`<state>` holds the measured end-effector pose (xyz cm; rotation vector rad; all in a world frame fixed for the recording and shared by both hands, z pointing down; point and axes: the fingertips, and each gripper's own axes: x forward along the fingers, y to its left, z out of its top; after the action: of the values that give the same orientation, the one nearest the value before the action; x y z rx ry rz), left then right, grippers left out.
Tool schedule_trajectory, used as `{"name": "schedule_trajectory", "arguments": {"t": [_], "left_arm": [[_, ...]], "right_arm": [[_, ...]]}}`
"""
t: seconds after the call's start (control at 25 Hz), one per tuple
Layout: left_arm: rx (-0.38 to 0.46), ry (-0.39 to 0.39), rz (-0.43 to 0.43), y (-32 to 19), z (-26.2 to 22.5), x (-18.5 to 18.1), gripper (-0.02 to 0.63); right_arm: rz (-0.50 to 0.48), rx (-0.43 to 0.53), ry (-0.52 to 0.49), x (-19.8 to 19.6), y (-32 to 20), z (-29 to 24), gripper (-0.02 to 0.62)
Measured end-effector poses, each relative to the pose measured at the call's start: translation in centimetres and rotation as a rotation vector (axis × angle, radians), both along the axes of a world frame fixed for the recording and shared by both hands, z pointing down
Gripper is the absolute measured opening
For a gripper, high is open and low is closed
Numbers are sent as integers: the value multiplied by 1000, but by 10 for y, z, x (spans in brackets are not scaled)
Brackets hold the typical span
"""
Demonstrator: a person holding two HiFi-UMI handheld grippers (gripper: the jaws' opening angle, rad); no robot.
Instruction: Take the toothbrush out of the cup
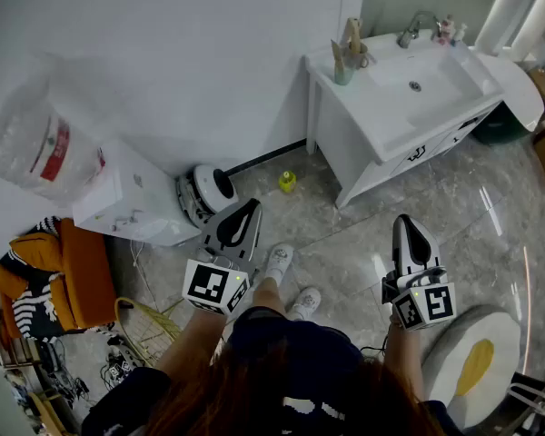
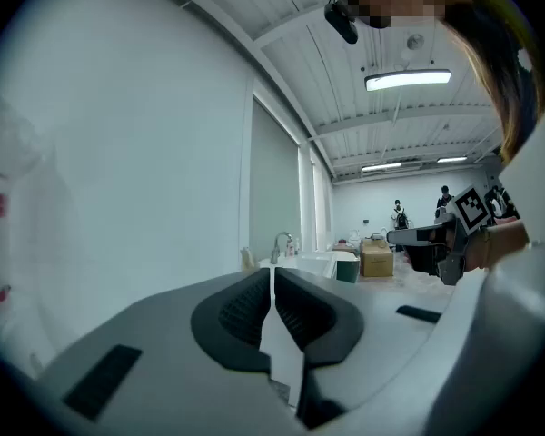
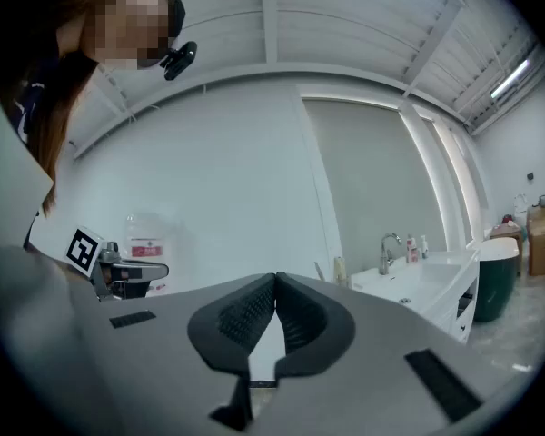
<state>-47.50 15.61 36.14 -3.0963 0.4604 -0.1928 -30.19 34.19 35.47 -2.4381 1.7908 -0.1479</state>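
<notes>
A cup (image 1: 344, 63) with a toothbrush (image 1: 336, 51) and other upright items stands on the left rear corner of the white vanity sink (image 1: 391, 121), far ahead at the upper right. My left gripper (image 1: 252, 205) is held out over the floor, shut and empty. My right gripper (image 1: 405, 220) is also shut with nothing in it, well short of the sink. In the right gripper view the cup (image 3: 340, 272) shows small beside the closed jaws of the right gripper (image 3: 275, 278). The left gripper (image 2: 271, 271) has its jaws together in its own view, the sink (image 2: 318, 263) distant behind.
A water dispenser (image 1: 132, 198) with a big bottle (image 1: 41, 143) stands at the left wall, a round white appliance (image 1: 211, 189) beside it. A yellow object (image 1: 287, 182) lies on the floor near the vanity. An egg-shaped cushion (image 1: 472, 361) lies at the lower right, orange clutter (image 1: 73, 271) at the left.
</notes>
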Motion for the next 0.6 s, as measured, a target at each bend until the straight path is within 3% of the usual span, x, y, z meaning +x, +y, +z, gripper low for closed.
{"name": "schedule_trajectory", "arguments": {"t": [0.32,0.6], "left_arm": [[-5,9,24,20,-3,-9,31],[-3,22,18,10,-7,-10,31]], "right_arm": [[-19,7,7,-13,7,-8,15],[-14,35,-13,-13,0,-15,15]]}}
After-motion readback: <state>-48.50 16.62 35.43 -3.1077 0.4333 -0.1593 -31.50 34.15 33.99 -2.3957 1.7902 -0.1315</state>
